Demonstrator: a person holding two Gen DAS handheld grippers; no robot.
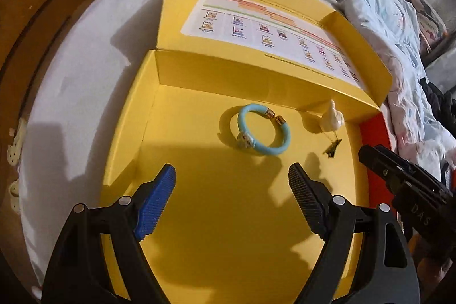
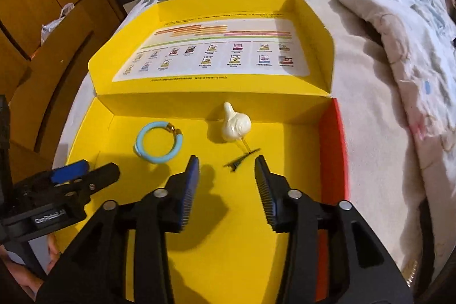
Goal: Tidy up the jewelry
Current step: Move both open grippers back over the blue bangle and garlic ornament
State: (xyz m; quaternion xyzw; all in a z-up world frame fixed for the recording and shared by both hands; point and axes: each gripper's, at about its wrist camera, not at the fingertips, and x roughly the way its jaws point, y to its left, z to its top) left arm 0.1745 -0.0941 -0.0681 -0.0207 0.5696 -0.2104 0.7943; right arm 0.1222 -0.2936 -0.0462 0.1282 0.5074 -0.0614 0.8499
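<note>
yellow box [image 2: 94,133] on bed | blue bracelet [image 2: 158,146] near back wall, left; cream clip [image 2: 236,124] toward back-right corner, both stowed | left gripper [image 1: 232,181], right gripper [image 2: 226,170] hover empty, jaws released

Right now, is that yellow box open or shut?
Open. The yellow box has its lid folded back flat, and the blue bracelet lies inside.

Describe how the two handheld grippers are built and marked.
Both are black plastic with silver round pivot pins and ribbed finger pads. The left gripper has one blue pad and one black; its body reads "GenRobot.AI". The right gripper shows blue-edged pads.
</note>
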